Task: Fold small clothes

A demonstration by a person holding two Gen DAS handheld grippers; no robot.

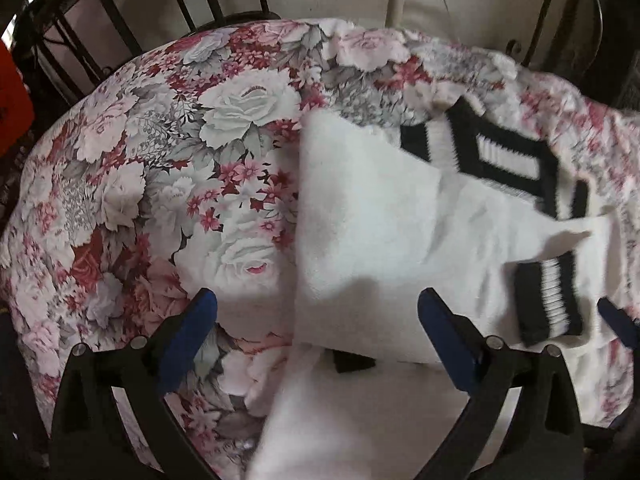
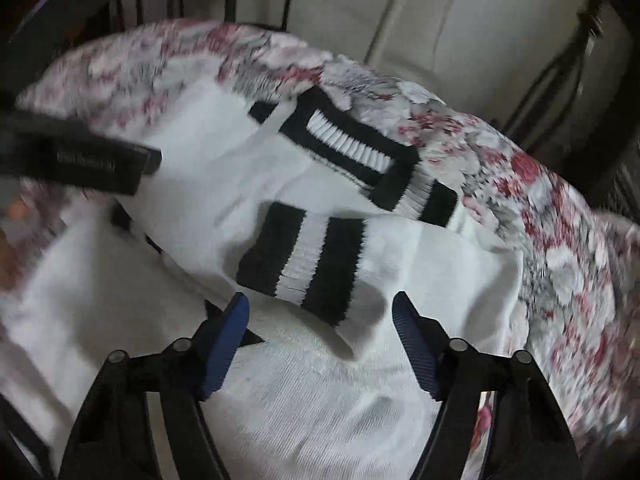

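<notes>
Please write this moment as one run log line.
garment: white top, half folded | surface: floral cloth | left gripper: jaws open | right gripper: jaws open over striped cuff

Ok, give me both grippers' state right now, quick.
Left gripper: open, holding nothing, above the white garment.
Right gripper: open, nothing clamped; the striped cuff lies just beyond its fingertips.

Both wrist views steeply downward, close over floral cloth (image 1: 160,152); sharing white garment (image 2: 280,400)

A home: floral tablecloth (image 1: 168,152) on a table, dark metal chairs (image 1: 120,20) beside it.
</notes>
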